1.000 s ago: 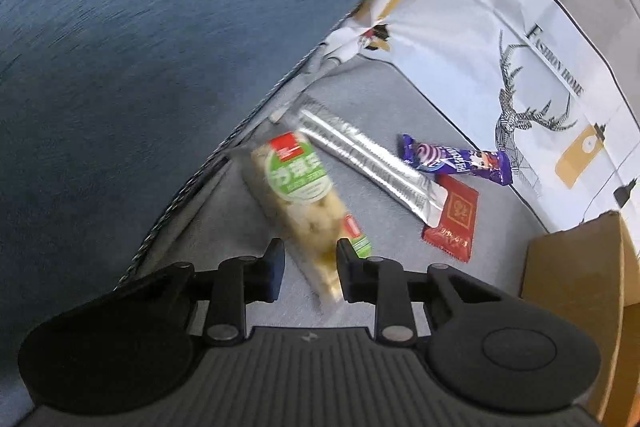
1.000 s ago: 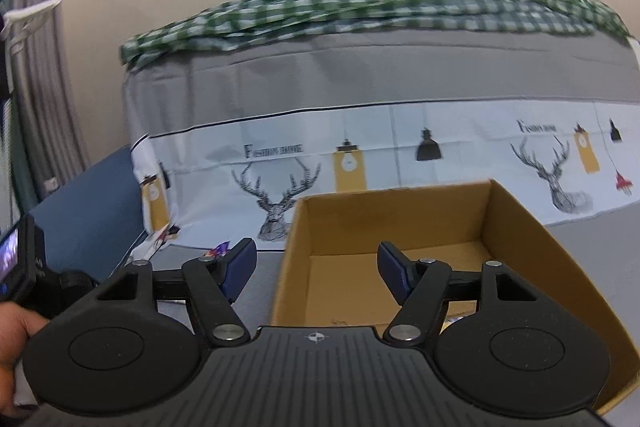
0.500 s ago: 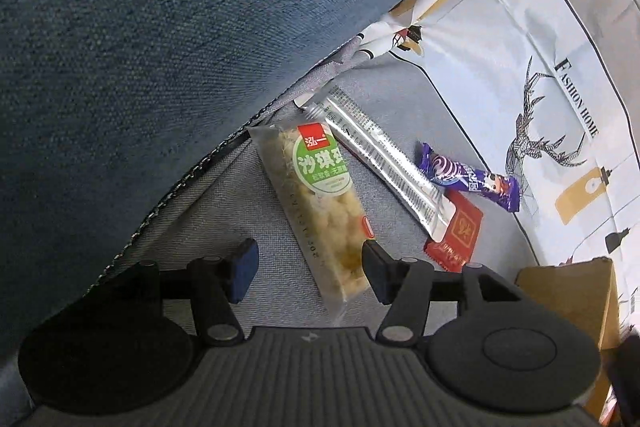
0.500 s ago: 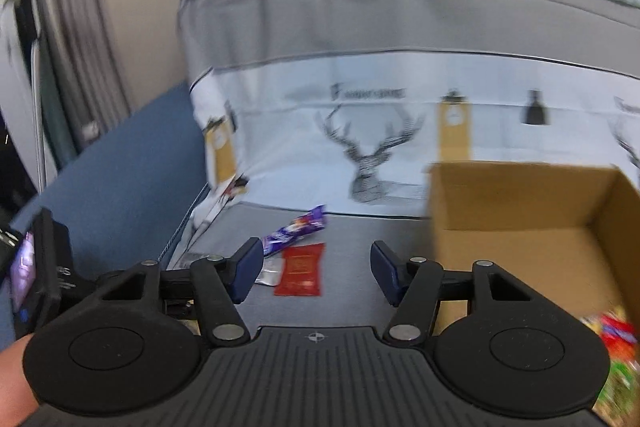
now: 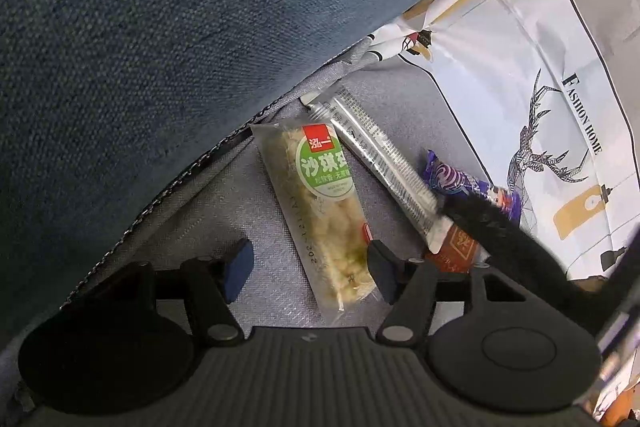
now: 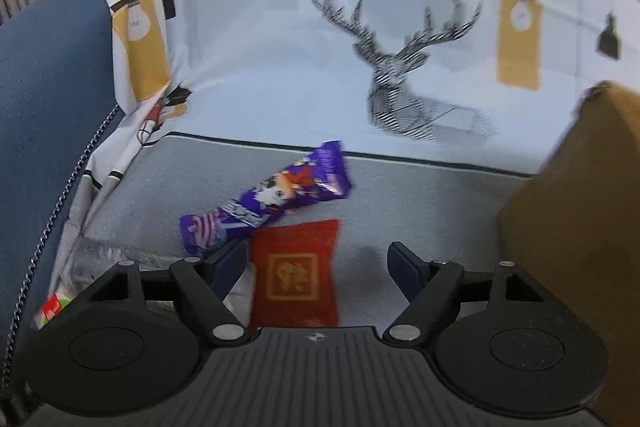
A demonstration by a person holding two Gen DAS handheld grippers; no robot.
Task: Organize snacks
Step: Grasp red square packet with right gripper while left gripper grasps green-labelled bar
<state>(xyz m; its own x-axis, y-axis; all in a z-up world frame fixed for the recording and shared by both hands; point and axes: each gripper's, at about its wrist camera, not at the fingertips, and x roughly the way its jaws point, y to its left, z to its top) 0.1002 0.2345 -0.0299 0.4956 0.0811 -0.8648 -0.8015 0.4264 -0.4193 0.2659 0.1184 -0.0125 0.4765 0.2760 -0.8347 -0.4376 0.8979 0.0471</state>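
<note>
Right hand-held gripper (image 6: 316,267), jaws opening, empty, straddles the red sachet (image 6: 296,275): light, crinkly; pinch across its middle.

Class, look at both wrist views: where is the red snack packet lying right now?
The red packet lies on the grey cloth between the right gripper's opening jaws, nearer the left one, just below the purple bar; in the left wrist view it peeks beside the silver stick.

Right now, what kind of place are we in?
Likely a home living room: a blue fabric sofa, a deer-print "Fashion Home" cover draped behind, wrapped snacks like the purple bar on the grey seat.
</note>
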